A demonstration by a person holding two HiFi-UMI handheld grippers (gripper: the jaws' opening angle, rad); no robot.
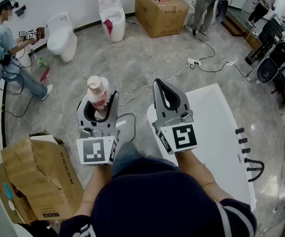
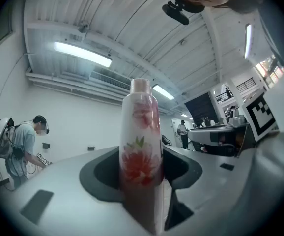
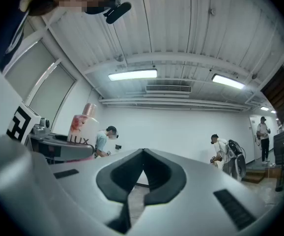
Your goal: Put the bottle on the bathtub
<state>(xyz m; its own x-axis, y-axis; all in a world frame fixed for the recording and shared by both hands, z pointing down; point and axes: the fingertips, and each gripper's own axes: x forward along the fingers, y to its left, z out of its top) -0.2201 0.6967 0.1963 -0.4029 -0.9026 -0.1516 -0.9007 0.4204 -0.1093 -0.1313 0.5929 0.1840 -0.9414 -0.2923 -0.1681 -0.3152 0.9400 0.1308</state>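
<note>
My left gripper is shut on a white bottle with a red flower print and a pink cap, held upright above the floor. In the left gripper view the bottle stands clamped between the jaws, pointing at the ceiling. My right gripper is shut with nothing in it, raised beside the left one. The white bathtub lies below and to the right of the right gripper. From the right gripper view the bottle shows at the left.
Crushed cardboard boxes lie at the lower left. Two toilets stand by the far wall beside a large carton. A seated person is at the left. A power strip with cables crosses the floor. Black tap fittings sit on the tub's right rim.
</note>
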